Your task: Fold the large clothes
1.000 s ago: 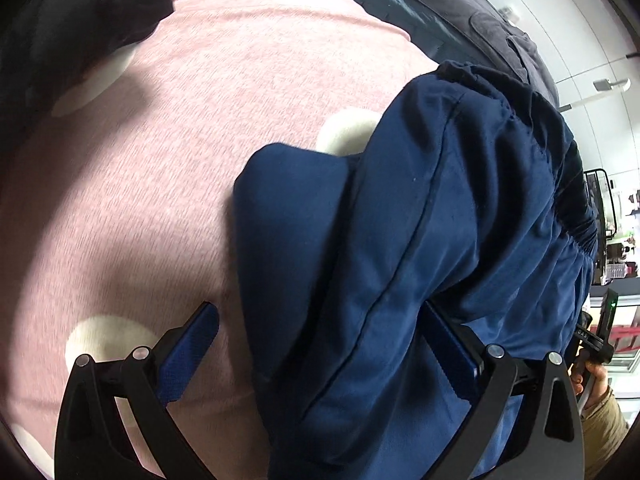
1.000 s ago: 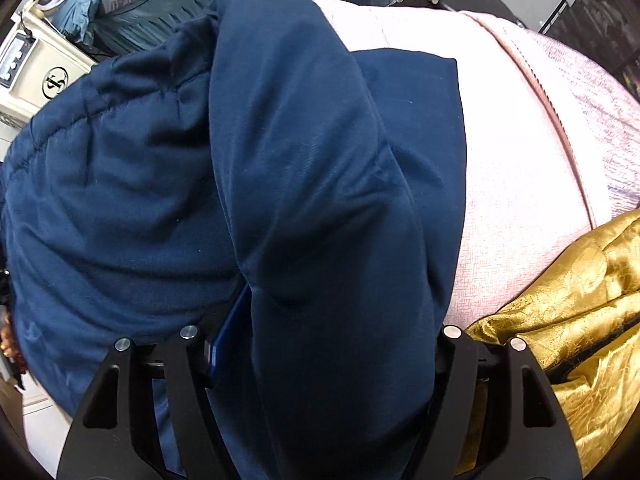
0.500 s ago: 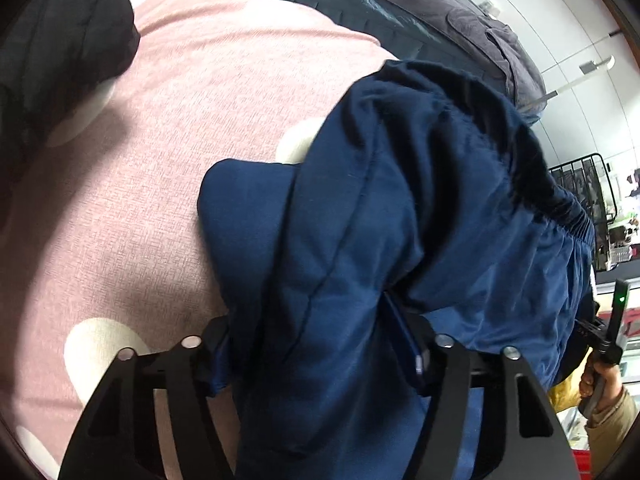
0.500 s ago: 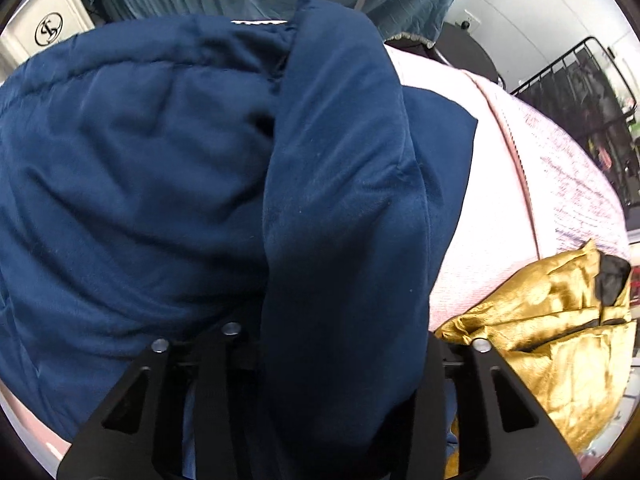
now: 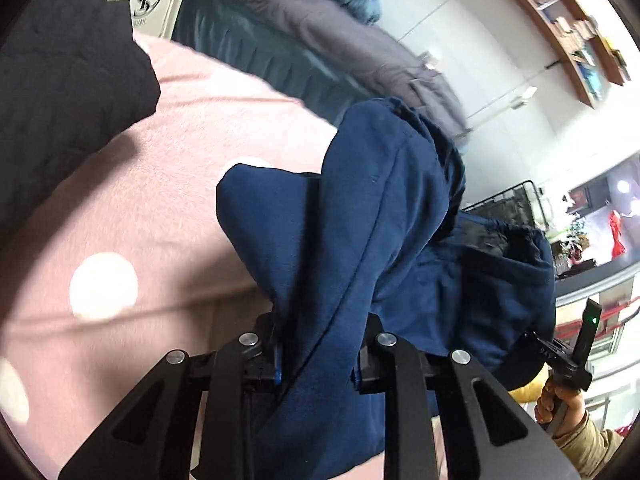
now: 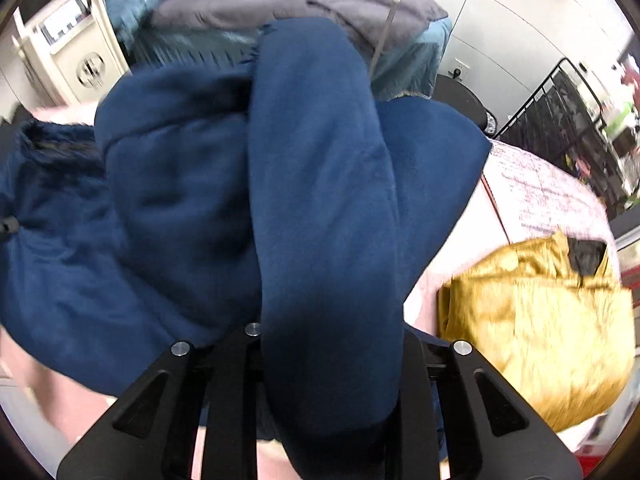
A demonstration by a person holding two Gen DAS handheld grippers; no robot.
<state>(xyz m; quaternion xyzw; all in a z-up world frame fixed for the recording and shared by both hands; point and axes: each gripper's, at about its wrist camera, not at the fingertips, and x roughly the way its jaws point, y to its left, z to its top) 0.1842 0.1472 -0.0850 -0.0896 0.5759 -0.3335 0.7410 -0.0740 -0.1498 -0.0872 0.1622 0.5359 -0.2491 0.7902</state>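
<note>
A: How are the jaws set?

B: Both have just been closing, and cloth is caught in each. The left gripper (image 5: 320, 354) is clamped on a thick fold of the navy garment (image 5: 360, 248), the fabric bunched between its pads. The right gripper (image 6: 332, 360) is clamped on another fold of the same garment (image 6: 320, 184), which drapes over the jaws and hides the pads.

A: Where is the garment held?

B: It is lifted between the 2 grippers above the pink spotted bedcover (image 5: 120, 208), with its lower part apparently trailing toward the cover.

A: How should this step be done well?

B: The 2 grips are best kept level and drawn apart, so the cloth hangs flat before it is laid down. Thick bunches can slip, so a firm pinch is advised.

A: And the materials?

B: The navy cloth appears soft, matte and fleecy, with a stitched seam and a gathered, elasticated edge (image 5: 432, 132). The cover looks like a fine knit with pale round dots. Beside it a gold garment (image 6: 532, 320), shiny and crumpled, is seen, and a dark quilted item (image 5: 68, 92) lies at the far corner.
</note>
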